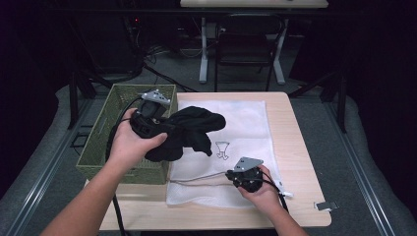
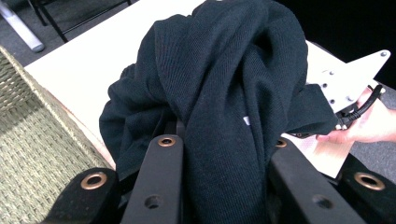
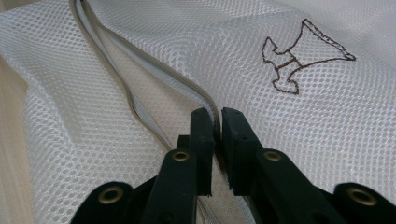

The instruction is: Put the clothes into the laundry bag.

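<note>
soft black knit garment (image 2: pixel 224 93) bunched over white mesh bag (image 3: pixel 116 93).

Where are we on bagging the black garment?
Done: the left tool has the black garment out of the green basket, and the right tool is pinching the mesh bag at its open zipper edge. Left: stuffing the garment in and zipping up.

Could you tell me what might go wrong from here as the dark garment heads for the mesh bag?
The bunched black garment may snag at the mesh laundry bag opening, which looks narrow. The right tool pinches just the zipper edge, so it could slip free. Loose folds hanging from the left tool might drop.
</note>
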Available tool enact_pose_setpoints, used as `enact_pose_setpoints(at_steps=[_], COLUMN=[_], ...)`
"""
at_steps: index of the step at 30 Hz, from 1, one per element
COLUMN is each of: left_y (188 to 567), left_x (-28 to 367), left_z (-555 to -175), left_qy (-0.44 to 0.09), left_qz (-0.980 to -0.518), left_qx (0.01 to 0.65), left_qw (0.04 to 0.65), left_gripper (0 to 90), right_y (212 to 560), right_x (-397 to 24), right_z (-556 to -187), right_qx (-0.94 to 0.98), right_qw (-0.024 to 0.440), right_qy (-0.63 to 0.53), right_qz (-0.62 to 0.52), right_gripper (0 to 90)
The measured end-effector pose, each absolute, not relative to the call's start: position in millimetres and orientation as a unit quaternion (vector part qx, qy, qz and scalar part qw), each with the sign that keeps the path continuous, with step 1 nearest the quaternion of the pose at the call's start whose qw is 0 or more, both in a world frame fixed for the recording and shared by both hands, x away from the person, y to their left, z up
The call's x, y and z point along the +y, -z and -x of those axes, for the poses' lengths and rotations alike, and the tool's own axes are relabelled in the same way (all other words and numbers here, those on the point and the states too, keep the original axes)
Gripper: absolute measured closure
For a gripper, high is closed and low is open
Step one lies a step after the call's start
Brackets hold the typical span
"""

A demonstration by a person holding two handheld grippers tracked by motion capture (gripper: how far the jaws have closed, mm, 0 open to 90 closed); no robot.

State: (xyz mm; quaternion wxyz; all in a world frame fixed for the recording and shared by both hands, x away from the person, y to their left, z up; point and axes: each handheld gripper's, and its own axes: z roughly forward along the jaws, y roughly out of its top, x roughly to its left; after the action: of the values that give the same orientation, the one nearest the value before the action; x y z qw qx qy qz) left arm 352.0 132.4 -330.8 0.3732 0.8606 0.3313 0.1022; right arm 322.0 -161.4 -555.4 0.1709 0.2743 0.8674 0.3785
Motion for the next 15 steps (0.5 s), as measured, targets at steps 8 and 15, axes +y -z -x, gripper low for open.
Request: enact_pose_setpoints(at_steps=[8, 15], left_y=[336.2, 344.9], left_x=[136.3, 139.8], left_z=[-348.7, -345.1], left_qy=[-0.100, -0.096], left_qz=[-0.858, -0.858], left_qx=[0.332, 0.331], left_qw=[0.378, 0.380], left_gripper=[77.6, 77.6], right_y=[555.1, 553.8], right_x=[-160.1, -160.8], right_z=[-323.1, -324.5], right_qx=[0.869, 0.867], right_qw=[0.168, 0.164], right_qy=[-0.376, -0.380], right_qz=[-0.275, -0.279], right_gripper=[86.3, 86.3])
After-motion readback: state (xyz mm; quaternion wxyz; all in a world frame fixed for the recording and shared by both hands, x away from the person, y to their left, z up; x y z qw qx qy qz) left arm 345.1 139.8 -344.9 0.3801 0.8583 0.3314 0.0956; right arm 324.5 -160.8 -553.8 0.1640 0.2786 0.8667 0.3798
